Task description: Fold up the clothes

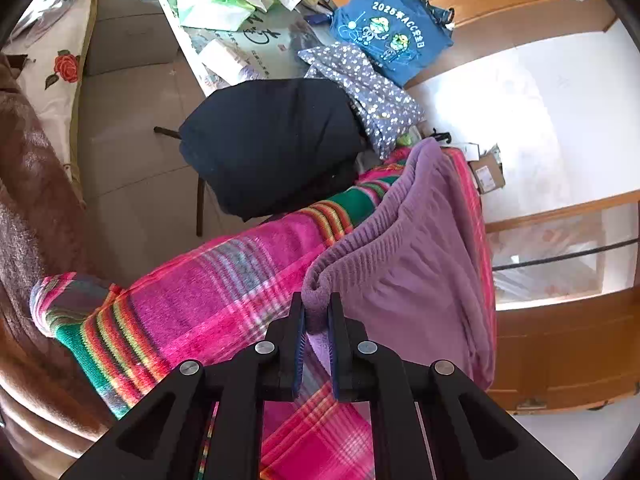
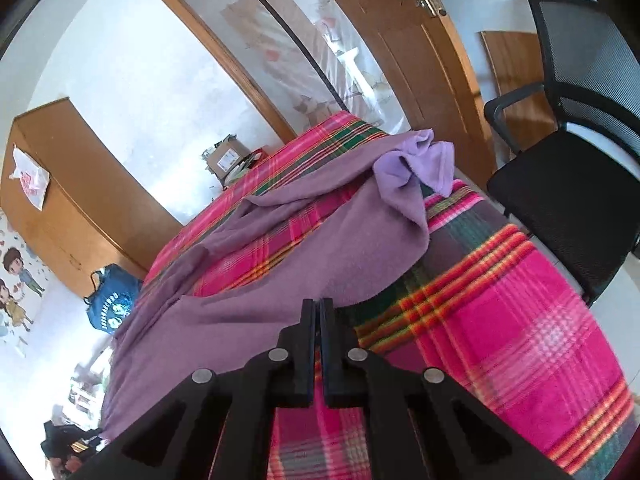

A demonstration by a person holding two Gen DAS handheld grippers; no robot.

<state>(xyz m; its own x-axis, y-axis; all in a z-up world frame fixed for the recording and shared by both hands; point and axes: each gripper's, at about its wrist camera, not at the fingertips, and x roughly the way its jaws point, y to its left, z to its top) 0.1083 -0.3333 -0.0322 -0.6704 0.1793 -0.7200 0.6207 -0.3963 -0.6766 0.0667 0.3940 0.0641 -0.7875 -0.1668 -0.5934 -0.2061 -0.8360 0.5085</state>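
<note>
Your left gripper (image 1: 316, 312) is clamped on a bunched fold at the waistband end of the purple garment (image 1: 412, 264), so that corner is secured and the cloth runs away from it, up and to the right in the left wrist view, across the pink plaid blanket (image 1: 224, 292) on the bed. Your right gripper (image 2: 318, 312) has its jaws pressed together at the near hem of the same purple garment (image 2: 288, 272); the frames do not settle whether any cloth is caught between them, so treat it as clenched with an uncertain hold. From that side the garment's long axis stretches ahead and to the right, ending in a crumpled, paler lilac end (image 2: 416, 164) far from both grippers. Judging by this, the fold probably turns on that far end, and your right hand faces it more directly.
</note>
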